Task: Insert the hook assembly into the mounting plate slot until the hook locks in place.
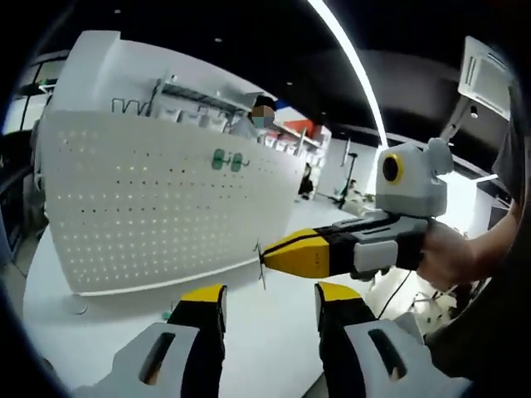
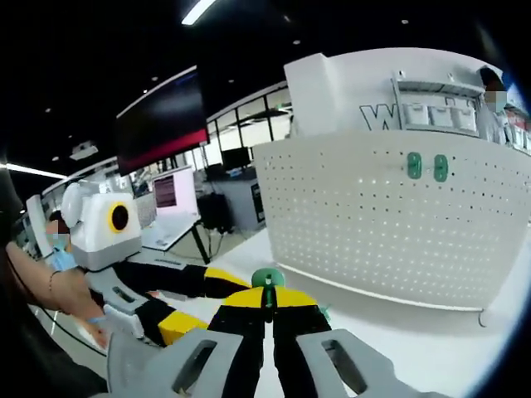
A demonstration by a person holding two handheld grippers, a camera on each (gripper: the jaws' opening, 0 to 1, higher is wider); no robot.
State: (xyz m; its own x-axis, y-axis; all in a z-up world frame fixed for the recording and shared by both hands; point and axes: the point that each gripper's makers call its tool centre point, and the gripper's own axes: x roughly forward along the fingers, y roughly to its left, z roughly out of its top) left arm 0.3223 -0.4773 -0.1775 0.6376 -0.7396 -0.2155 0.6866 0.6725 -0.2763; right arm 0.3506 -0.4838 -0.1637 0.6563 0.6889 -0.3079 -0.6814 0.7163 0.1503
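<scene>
On the white surface (image 1: 249, 332), a curved white pegboard panel (image 1: 166, 207) is standing upright, and two green hooks (image 1: 227, 160) are sitting side by side in its holes near the top edge. Seen from the right gripper view, the same panel (image 2: 390, 224) is rising ahead and to the right, with the two green hooks (image 2: 426, 167) high on its face and a small wire hook (image 2: 481, 318) hanging at its lower right corner.

From the left gripper view, the left gripper (image 1: 270, 311) is holding its yellow-and-black jaws well apart with nothing between them, hovering over bare surface in front of the panel's lower edge. The right gripper (image 1: 267, 257) is coming in from the right, held by a person's hand (image 1: 448, 257), with its tip closed and a thin piece standing out at the tip, near the panel's lower right edge but apart from it.

From the right gripper view, the right gripper (image 2: 267, 300) is pinching its jaws together on a green hook piece (image 2: 268, 279), whose rounded top is showing just above the jaw tips. The left gripper (image 2: 178, 325) is lying low to the left, beside it. Open surface (image 2: 398, 348) is stretching between the jaws and the panel's base, and a wide span of unused holes is lying below the mounted hooks.
</scene>
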